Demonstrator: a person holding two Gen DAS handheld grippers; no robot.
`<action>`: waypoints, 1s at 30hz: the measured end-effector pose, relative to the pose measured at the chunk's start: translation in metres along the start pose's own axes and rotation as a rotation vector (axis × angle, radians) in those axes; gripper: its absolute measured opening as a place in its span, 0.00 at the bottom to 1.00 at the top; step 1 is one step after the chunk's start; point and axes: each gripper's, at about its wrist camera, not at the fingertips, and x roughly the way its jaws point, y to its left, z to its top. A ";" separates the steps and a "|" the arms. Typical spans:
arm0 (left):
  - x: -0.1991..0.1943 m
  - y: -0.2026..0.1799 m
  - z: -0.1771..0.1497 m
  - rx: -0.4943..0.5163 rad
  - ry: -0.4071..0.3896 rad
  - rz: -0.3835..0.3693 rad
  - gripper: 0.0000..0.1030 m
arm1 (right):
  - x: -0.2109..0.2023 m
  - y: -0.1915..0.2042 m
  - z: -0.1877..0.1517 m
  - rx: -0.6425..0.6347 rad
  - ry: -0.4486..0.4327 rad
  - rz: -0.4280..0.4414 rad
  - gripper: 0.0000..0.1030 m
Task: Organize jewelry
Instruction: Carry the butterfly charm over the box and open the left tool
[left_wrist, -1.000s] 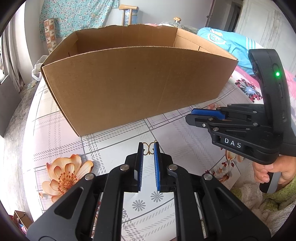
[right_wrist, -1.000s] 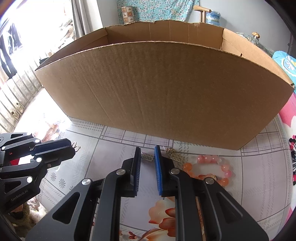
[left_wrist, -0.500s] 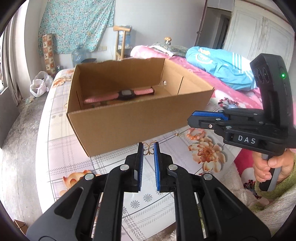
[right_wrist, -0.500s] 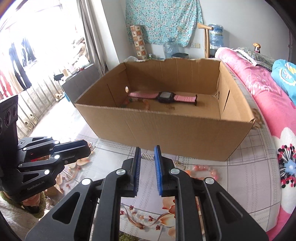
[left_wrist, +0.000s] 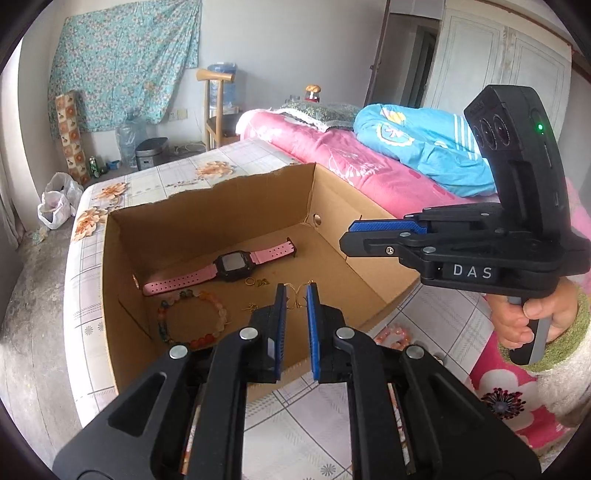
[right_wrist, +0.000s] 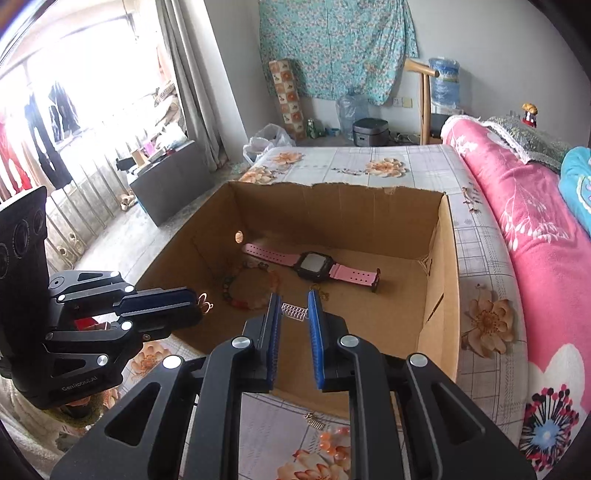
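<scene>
An open cardboard box (left_wrist: 221, 218) (right_wrist: 332, 210) holds a pink-strapped watch (left_wrist: 232, 264) (right_wrist: 314, 264), a bead bracelet (left_wrist: 192, 317) (right_wrist: 251, 284) and small gold pieces (left_wrist: 255, 282). My left gripper (left_wrist: 295, 291) (right_wrist: 194, 306) hangs over the box's near wall, shut on a gold earring (left_wrist: 297, 297) (right_wrist: 205, 302). To its right, my right gripper (right_wrist: 294, 295) (left_wrist: 345, 240) is level with it and shut on a small silver earring (right_wrist: 294, 312). In the left wrist view that earring is hidden.
The box stands on a table with a floral cloth (right_wrist: 487, 258). On the cloth in front of the box lie a pink bead bracelet (left_wrist: 395, 334) (right_wrist: 332, 443) and a small silver piece (right_wrist: 314, 419). A pink bedspread (left_wrist: 332, 147) runs along the right.
Both grippers have risen from table level in front of the box to above its near wall, each keeping its earring. The inside of the box has come into view.
</scene>
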 end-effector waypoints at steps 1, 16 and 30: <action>0.011 0.003 0.006 -0.010 0.024 -0.014 0.10 | 0.009 -0.005 0.004 0.008 0.028 0.004 0.15; 0.094 0.022 0.020 -0.150 0.245 -0.062 0.11 | 0.070 -0.044 0.026 -0.001 0.199 -0.043 0.15; 0.083 0.021 0.024 -0.157 0.209 -0.050 0.16 | 0.051 -0.055 0.032 0.027 0.132 -0.044 0.16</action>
